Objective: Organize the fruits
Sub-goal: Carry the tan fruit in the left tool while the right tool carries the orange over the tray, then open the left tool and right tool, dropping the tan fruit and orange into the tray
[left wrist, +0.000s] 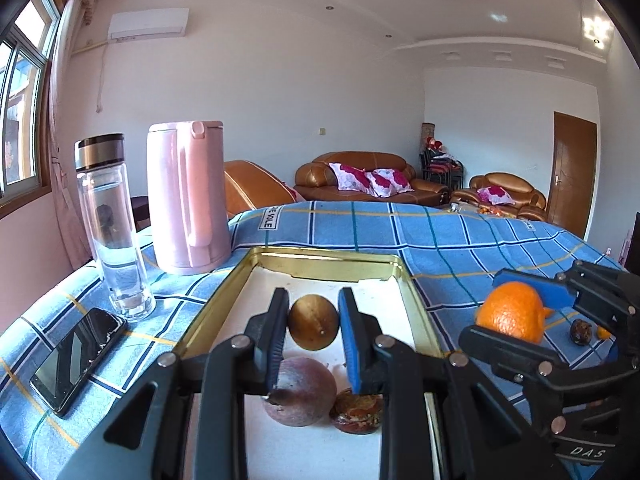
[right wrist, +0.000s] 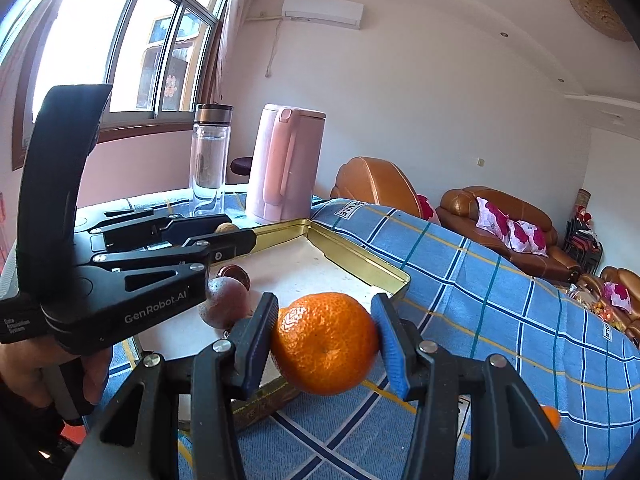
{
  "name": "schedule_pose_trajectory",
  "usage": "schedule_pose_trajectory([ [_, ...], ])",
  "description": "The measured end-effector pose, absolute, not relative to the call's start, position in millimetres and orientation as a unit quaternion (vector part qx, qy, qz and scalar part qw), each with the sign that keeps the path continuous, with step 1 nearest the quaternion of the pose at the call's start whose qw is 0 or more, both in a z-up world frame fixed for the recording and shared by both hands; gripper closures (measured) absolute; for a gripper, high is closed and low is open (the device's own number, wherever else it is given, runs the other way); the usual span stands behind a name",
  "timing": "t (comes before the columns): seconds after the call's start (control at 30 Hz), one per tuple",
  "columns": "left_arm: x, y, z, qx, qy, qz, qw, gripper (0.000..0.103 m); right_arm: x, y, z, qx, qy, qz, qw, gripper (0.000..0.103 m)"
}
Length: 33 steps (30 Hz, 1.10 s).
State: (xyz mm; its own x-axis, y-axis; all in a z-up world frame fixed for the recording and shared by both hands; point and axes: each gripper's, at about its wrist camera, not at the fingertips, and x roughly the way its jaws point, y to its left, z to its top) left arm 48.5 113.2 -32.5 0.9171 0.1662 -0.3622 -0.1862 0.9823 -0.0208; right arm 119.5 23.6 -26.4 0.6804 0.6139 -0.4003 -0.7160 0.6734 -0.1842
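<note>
Two hand-held tongs are seen over a worktop [left wrist: 460,240] covered w/ a blue plaid cloth. A gold-rimmed tin tray [left wrist: 320,258] w/ a white floor lies at centre.

The left tongs [left wrist: 313,332] are held above the tray and are closed on a brown round fruit [left wrist: 313,326], pinched betw. the two blue pads. Below it, on the tray floor, a purple passion fruit [left wrist: 302,392] is seen, w/ a smaller dark reddish fruit [left wrist: 356,414] touching it at 3 o'clock.

The right tongs [right wrist: 325,344] are closed on an orange mandarin [right wrist: 325,344], held in the air just past the tray's near-right corner, at approx. 3 o'clock from the tray in the left view. A small dark fruit [left wrist: 581,332] and an orange piece [left wrist: 603,333] lie on the cloth beyond it.

At 10 o'clock from the tray a pink kettle [left wrist: 186,196] stands upright, w/ a clear glass bottle [left wrist: 114,224] beside it and a black phone [left wrist: 78,360] lying flat nearer the camera.
</note>
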Motion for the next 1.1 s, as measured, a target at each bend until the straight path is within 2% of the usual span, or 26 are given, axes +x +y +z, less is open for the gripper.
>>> schedule_pose_trajectory([
  [1.1,50,159,-50,-0.011,0.255,0.134,0.957,0.076,116,75,-53,-0.191,0.197,0.412,0.869,0.052],
])
